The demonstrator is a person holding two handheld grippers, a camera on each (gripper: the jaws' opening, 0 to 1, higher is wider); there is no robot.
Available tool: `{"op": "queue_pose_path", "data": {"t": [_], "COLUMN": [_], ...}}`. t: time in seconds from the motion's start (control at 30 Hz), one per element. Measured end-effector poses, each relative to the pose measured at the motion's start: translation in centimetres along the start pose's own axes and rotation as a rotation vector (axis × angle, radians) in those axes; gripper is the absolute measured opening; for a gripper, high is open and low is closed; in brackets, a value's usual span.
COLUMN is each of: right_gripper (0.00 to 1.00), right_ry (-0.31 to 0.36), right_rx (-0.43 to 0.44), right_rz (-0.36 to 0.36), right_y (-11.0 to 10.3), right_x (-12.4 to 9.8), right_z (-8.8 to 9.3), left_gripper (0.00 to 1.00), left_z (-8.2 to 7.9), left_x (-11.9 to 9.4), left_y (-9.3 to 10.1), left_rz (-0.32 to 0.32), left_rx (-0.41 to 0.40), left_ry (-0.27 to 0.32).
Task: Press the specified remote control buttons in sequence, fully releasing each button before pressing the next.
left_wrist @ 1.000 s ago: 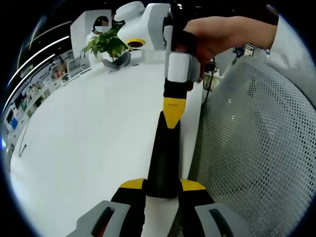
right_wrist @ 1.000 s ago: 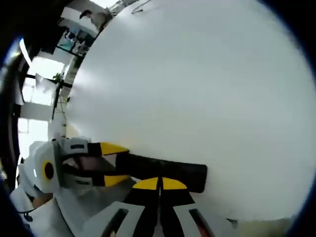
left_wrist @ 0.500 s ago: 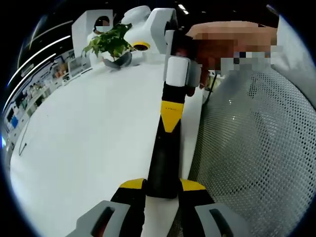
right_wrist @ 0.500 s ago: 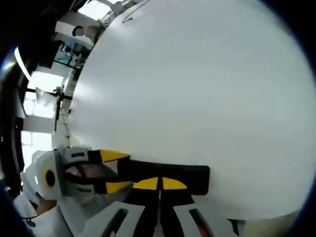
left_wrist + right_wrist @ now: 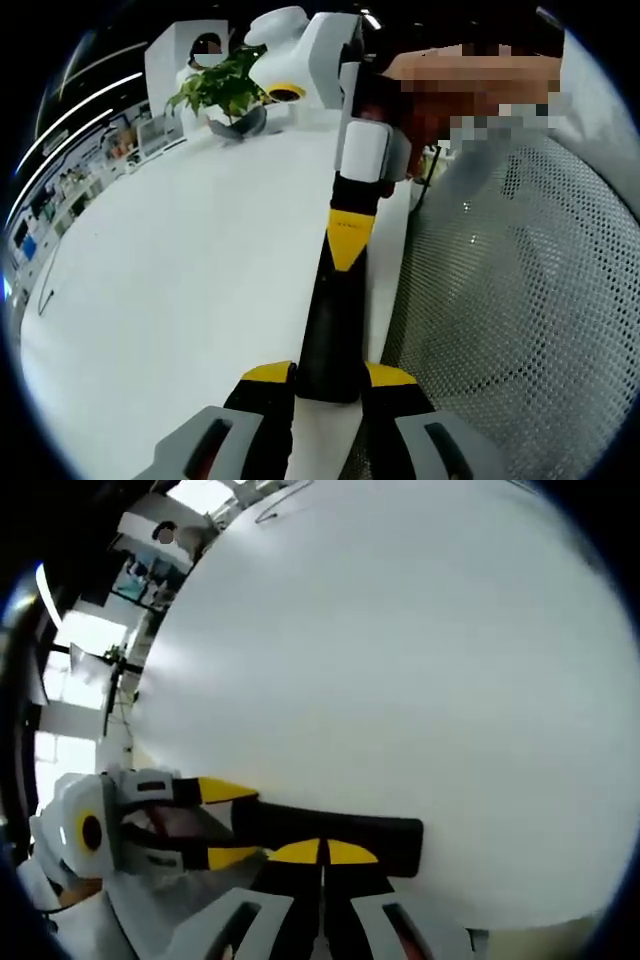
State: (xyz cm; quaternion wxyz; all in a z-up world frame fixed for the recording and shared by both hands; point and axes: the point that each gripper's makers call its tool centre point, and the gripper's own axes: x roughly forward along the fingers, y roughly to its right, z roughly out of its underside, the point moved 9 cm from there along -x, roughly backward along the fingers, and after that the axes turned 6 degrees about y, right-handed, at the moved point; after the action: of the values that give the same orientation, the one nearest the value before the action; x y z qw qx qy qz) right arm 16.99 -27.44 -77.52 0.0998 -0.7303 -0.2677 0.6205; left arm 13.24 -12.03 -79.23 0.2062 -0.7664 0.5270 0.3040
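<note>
A long black remote control [image 5: 333,310] runs from six toward twelve o'clock over the white table [image 5: 170,290], its near end clamped in the left gripper [image 5: 330,375], while the right gripper [image 5: 350,245], tips together, touches its far end.

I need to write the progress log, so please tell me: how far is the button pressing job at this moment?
Done: the remote control is off the white table, clamped at its near end by the left gripper. In hand: the right gripper, jaws together, has its yellow tips on the remote's far end, so a press seems under way. Left: the buttons are not readable here, so which presses are finished or remain cannot be told.
</note>
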Motion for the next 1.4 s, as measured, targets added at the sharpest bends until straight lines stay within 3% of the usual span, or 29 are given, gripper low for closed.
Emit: {"op": "queue_pose_path", "data": {"t": [0.2,0.33,0.63,0.93,1.4], "right_gripper": [0.00,0.00,0.00,0.00,0.00], "right_ry": [0.057,0.104,0.140,0.139,0.113], "right_rx": [-0.016,-0.087,-0.227,-0.185,-0.197], "right_rz": [-0.037,-0.030,0.011,0.033,0.051], "right_y": [0.4,0.1,-0.2,0.5,0.7], "right_x": [-0.2,-0.2,-0.6,-1.3,-1.0], "right_z": [0.6,1.0,1.3,1.7,1.8], "left_gripper": [0.25,0.25,0.25,0.25,0.25], "left_z": [0.0,0.0,0.0,0.0,0.0], "left_x": [0.0,0.0,0.0,0.0,0.0], "left_y": [0.0,0.0,0.0,0.0,0.0], "left_rz": [-0.001,0.003,0.002,0.002,0.001], "left_rx": [0.000,0.003,0.011,0.004,0.004], "left_ry": [-0.001,0.000,0.003,0.004,0.003]}}
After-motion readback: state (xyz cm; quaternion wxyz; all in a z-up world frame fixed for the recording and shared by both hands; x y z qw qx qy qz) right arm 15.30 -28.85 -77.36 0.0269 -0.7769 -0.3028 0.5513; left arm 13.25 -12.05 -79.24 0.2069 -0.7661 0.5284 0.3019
